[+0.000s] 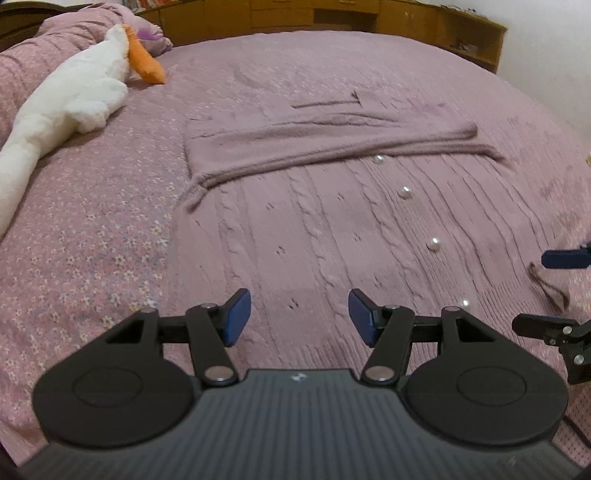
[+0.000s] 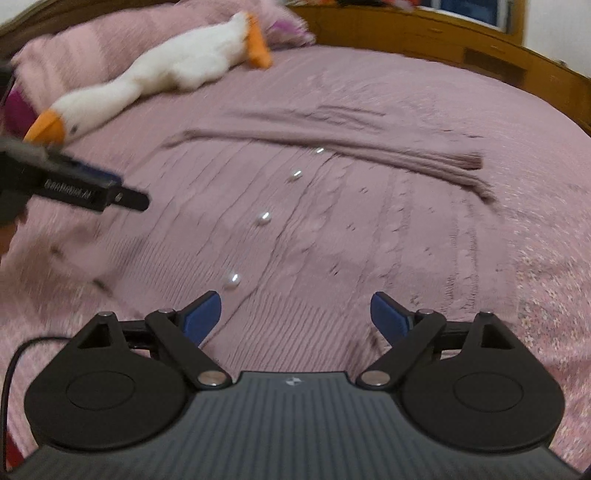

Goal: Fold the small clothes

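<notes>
Left gripper (image 1: 300,317): jaws spread wide, blue pads holding nothing, hovering over the cardigan's lower part.
Right gripper (image 2: 295,319): jaws also spread wide and empty, above the hem; view blurred.
Cardigan (image 1: 332,236): mauve cable-knit, spread flat on the bed near its middle, both sleeves (image 1: 332,142) folded across the chest.
Pearl buttons (image 1: 405,192): a row running down the front.
Bedspread (image 1: 92,229): pink with small flowers, carrying everything.
Plush goose (image 1: 74,96): white with orange feet and beak, lying along the bed's left edge, well apart from the cardigan.
Headboard (image 1: 332,14): wooden, with shelves, at the far edge.
</notes>
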`<state>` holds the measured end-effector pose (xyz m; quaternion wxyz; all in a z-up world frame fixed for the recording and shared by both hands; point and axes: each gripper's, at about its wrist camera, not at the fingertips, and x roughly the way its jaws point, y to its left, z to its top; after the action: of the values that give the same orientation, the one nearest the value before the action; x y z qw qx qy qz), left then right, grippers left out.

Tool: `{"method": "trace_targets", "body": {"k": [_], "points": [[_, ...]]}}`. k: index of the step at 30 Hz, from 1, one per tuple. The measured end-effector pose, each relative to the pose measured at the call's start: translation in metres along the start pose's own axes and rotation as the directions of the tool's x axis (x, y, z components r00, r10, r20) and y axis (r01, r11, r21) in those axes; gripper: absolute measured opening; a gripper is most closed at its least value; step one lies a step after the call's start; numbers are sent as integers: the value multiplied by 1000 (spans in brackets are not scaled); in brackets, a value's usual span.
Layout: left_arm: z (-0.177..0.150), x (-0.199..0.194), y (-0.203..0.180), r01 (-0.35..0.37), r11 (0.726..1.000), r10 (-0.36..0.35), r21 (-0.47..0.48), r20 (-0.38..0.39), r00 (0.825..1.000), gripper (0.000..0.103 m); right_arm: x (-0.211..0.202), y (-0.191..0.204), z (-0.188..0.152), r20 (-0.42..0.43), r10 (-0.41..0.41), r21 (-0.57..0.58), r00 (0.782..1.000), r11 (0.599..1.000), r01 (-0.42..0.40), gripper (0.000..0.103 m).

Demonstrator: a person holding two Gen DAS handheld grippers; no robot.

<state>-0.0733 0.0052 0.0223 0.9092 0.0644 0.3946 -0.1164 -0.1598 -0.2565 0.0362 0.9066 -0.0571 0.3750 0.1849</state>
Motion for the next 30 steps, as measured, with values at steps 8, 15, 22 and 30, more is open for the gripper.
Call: {"method": "trace_targets", "body": {"k": [8, 15, 22, 30], "points": [[-7, 0, -7, 22, 999, -22, 23, -12, 1000, 60, 20, 6, -6, -165, -54, -233, 985, 972, 14, 93], [-17, 4, -11, 43, 999, -42, 28, -45, 998, 61, 37, 21, -19, -201, -164, -420, 966, 905, 66, 98], [-20, 0, -16, 70, 997, -69, 37, -31, 997, 66, 33, 28, -24, -169, -180, -477, 969, 876, 79, 98], [-27, -1, -28, 144, 986, -140, 79, -51, 989, 66, 25, 12, 0, -4, -234, -330, 972, 918, 220, 95]]}}
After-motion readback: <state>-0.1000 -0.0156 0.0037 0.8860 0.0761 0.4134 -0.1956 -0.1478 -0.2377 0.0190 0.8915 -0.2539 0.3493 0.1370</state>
